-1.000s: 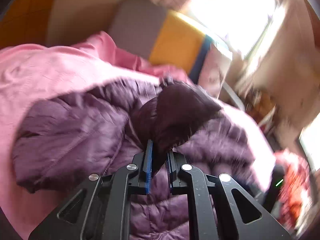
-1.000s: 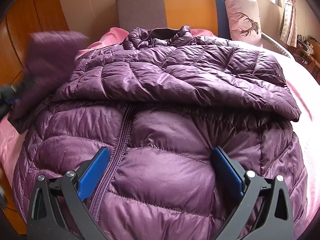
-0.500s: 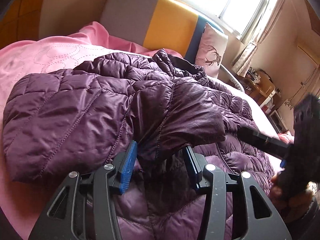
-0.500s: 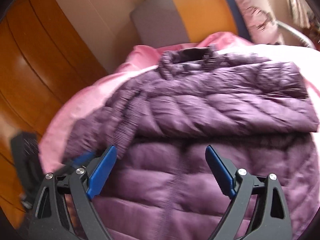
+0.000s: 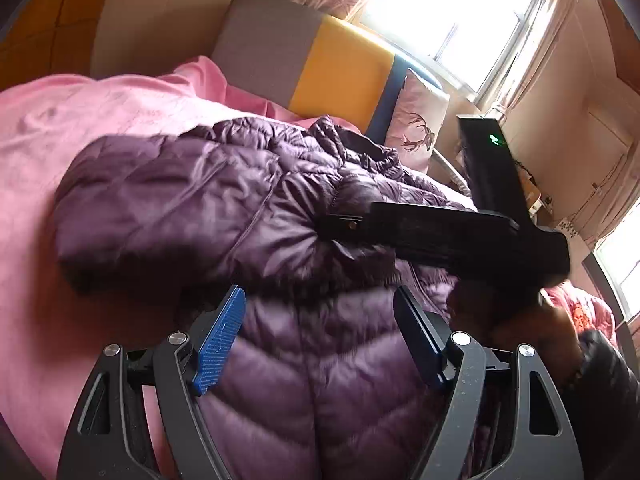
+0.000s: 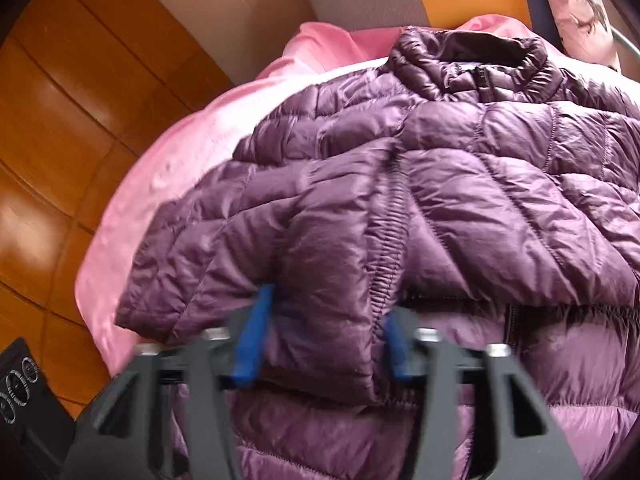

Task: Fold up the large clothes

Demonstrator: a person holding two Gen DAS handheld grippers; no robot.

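A purple quilted puffer jacket [image 5: 208, 208] lies face up on a pink bedspread [image 5: 80, 120], both sleeves folded across its chest. My left gripper [image 5: 320, 336] is open and empty, hovering over the jacket's lower front. My right gripper [image 6: 324, 336] is open, its blurred jaws either side of the cuff end of the folded left sleeve [image 6: 312, 264]. In the left wrist view the right gripper [image 5: 348, 226] reaches in from the right onto that sleeve. The collar [image 6: 468, 60] lies at the far end.
A grey, yellow and blue headboard [image 5: 320, 64] and a deer-print pillow [image 5: 420, 120] stand beyond the jacket. Wooden wall panels [image 6: 60, 120] run along the bed's left side. A bright window [image 5: 452, 8] is behind. A black device [image 6: 24, 400] sits low left.
My left gripper let go of the sleeve, opened wide and drew back over the lower front. My right gripper swung left onto the folded sleeve's cuff and its jaws narrowed.
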